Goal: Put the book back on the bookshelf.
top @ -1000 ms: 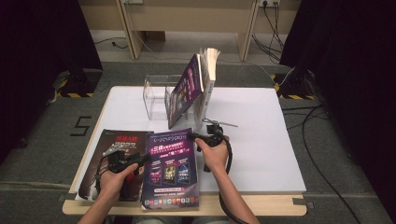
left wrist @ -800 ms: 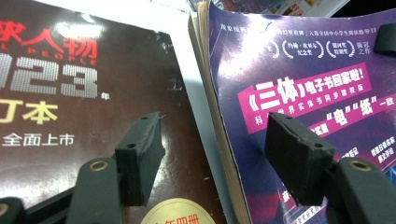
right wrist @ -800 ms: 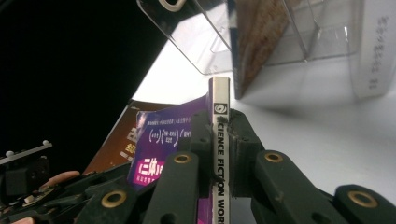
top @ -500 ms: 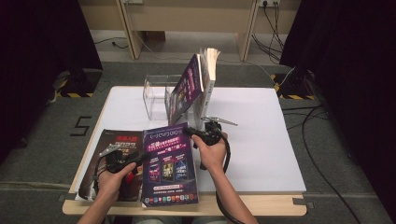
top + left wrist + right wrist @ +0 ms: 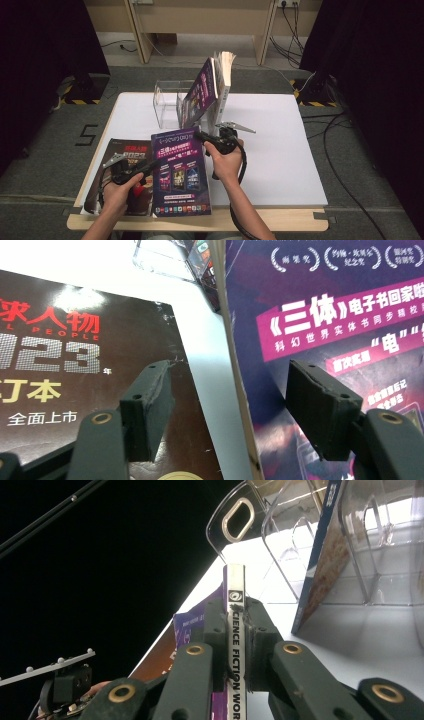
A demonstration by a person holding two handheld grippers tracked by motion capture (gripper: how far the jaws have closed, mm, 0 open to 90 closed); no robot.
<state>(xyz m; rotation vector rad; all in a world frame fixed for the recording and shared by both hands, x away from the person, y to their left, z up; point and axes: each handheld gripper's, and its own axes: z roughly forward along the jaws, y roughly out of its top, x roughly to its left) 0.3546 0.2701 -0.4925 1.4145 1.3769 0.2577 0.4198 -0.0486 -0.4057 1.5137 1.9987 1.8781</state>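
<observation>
Purple magazine (image 5: 181, 172) clamped at its spine by right gripper (image 5: 200, 136), jaws closed tight on the edge, far corner tipped up off table (image 5: 280, 150), near edge down by the table's front. Left gripper (image 5: 150, 165) beside it, jaws apart and gripping nothing, one over the dark magazine (image 5: 117, 175) and one over the purple cover, the spine edge running between them in the left gripper view. Judged barely begun: two magazines already leaning upright in the clear rack (image 5: 167, 102) at the table's far side, this one only just raised, not yet stood up or carried over, the dark one flat and untouched at the left. Left to do, most likely: lifting, turning upright, slotting into the rack, then the same for the dark one. Readable on the spine in the right gripper view: "SCIENCE FICTION WOR", the rest hidden. On the purple cover, white Chinese lettering including "三体". On the dark cover, red Chinese characters above "23" and "PEOPLE".
</observation>
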